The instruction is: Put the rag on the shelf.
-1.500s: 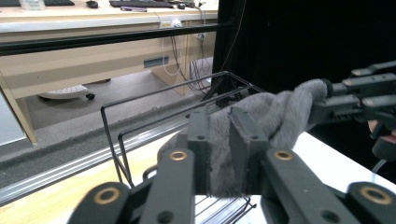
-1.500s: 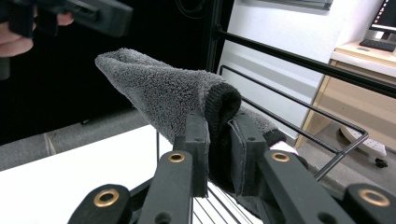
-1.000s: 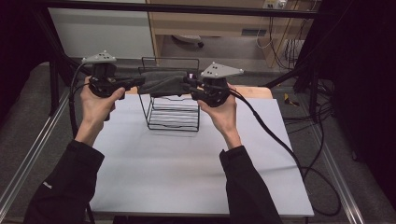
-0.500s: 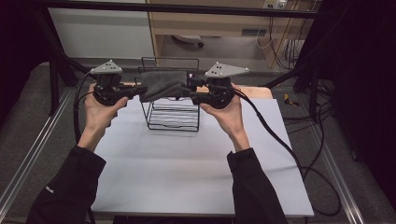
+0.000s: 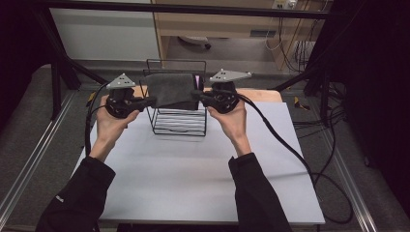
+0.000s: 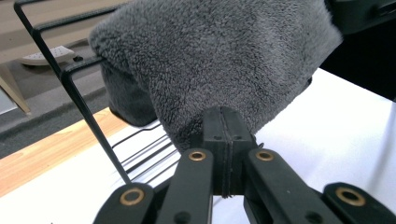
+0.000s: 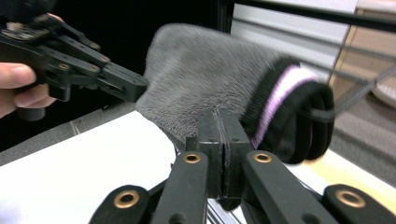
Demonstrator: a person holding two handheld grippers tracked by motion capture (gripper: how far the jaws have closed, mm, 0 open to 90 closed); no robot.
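A grey fluffy cloth (image 5: 169,89) with a black and pale pink band (image 7: 280,93) at one end hangs over the top bars of a black wire rack (image 5: 179,121). My left gripper (image 5: 150,101) is shut on the cloth's left edge. In the left gripper view its jaws (image 6: 224,114) meet with the pile (image 6: 219,60) pinched at their tips. My right gripper (image 5: 196,96) has just been closing its jaws. They now stand together (image 7: 223,116) on the cloth's right edge (image 7: 205,79). Both grippers lie roughly level and face each other across the rack.
The rack stands at the far middle of a white sheet (image 5: 193,179) on a wooden table (image 5: 261,94). Each gripper trails a black cable, the right one (image 5: 290,150) running across the sheet. Metal frame rails (image 5: 29,159) border the table.
Both hands have sunk a little with the cloth, the left more. The cloth has spread wider and flatter across the rack's top.
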